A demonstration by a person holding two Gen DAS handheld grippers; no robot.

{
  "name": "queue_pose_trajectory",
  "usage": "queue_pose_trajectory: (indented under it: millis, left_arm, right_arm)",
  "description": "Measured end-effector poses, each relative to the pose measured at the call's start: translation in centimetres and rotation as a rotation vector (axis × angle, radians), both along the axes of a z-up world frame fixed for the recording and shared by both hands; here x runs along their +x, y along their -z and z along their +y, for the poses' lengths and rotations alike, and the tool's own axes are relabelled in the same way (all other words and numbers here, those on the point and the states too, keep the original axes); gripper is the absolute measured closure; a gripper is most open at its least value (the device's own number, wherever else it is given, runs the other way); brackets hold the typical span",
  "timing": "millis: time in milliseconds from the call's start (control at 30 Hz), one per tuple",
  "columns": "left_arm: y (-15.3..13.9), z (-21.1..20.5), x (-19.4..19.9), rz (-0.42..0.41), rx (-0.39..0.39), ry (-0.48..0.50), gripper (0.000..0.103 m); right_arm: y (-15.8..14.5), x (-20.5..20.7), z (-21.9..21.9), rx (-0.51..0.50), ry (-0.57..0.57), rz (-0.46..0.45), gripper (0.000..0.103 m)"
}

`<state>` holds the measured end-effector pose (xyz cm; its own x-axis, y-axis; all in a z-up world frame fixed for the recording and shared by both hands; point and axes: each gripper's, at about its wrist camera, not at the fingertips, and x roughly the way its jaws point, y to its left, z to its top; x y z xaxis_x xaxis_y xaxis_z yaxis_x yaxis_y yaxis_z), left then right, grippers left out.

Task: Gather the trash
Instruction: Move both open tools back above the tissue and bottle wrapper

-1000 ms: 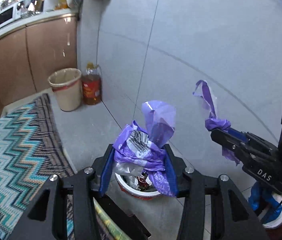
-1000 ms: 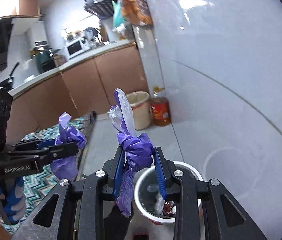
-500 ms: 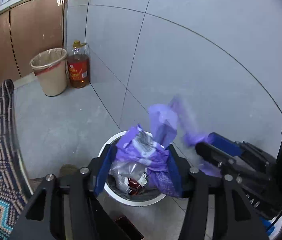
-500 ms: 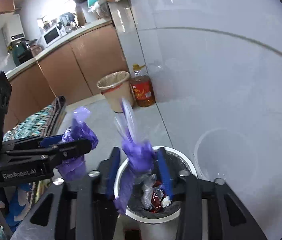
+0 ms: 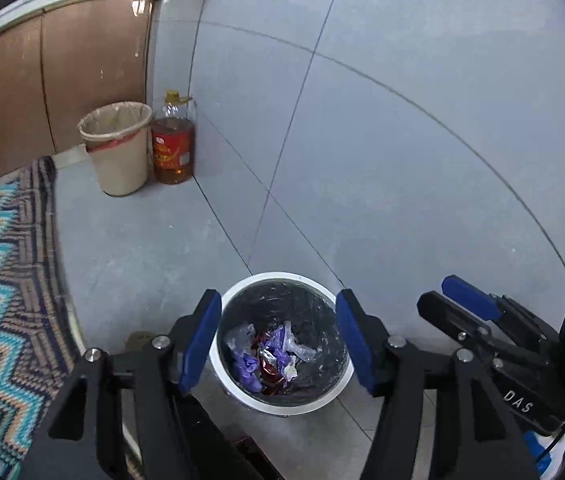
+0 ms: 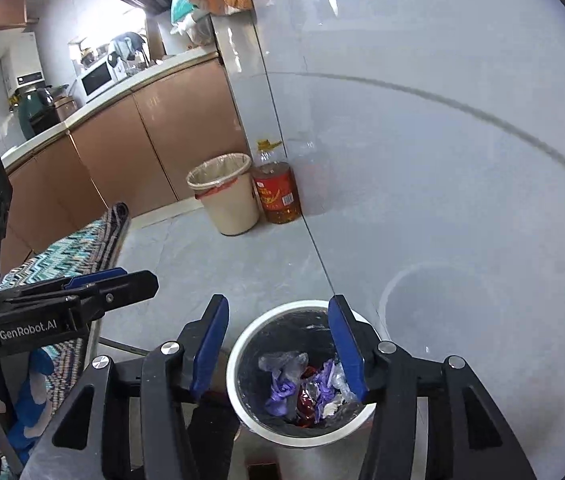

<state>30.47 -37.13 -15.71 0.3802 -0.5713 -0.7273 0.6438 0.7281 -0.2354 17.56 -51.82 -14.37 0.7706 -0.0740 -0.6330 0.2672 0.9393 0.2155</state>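
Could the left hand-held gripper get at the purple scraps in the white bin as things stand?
Probably yes. The left hand-held gripper hangs open right above the bin, which has no lid, and nothing lies over the purple scraps at the bottom. The bin's depth might limit it.

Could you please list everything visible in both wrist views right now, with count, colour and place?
white bin: one, black-lined, on the floor below both grippers
purple bag scraps: several, inside the white bin with clear plastic and red wrappers
beige bin: one, clear liner, by the cabinets
oil bottle: one, amber, red label, beside the beige bin
rug: one, zigzag teal
microwave: one, white, on the counter
left hand-held gripper: open, empty
right hand-held gripper: open, empty
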Motion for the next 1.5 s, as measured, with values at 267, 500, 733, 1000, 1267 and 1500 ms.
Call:
queue_pose_trajectory:
  millis: [267, 500, 733, 1000, 1267, 1500]
  left_arm:
    - [-4.2, 3.9, -3.2, -0.143, 0.006, -0.065, 0.045]
    - [-8.5, 7.6, -6.4, -0.304, 0.013, -0.125, 0.043]
    - [-11.8, 12.6, -8.9, -0.394, -0.018, -0.195, 0.04]
    - [-14.3, 18.0, -11.1, -0.458, -0.061, -0.271, 0.037]
    - [-16.0, 23.8, -13.8, -0.514, -0.105, -0.348, 0.034]
    - [-15.2, 30.1, -13.1, -0.491, -0.117, -0.436, 0.034]
  right_arm:
    - [-4.4, -1.9, 3.6, -0.054, -0.027, -0.09, 0.049]
    - [-8.2, -3.2, 7.8, -0.096, -0.078, -0.171, 0.049]
    - [-11.0, -4.6, 11.6, -0.134, -0.126, -0.229, 0.048]
    - [-13.6, -5.9, 15.6, -0.179, -0.165, -0.281, 0.045]
    - [-15.6, -7.1, 20.6, -0.224, -0.236, -0.32, 0.041]
    - [-15.7, -5.4, 25.2, -0.246, -0.339, -0.309, 0.041]
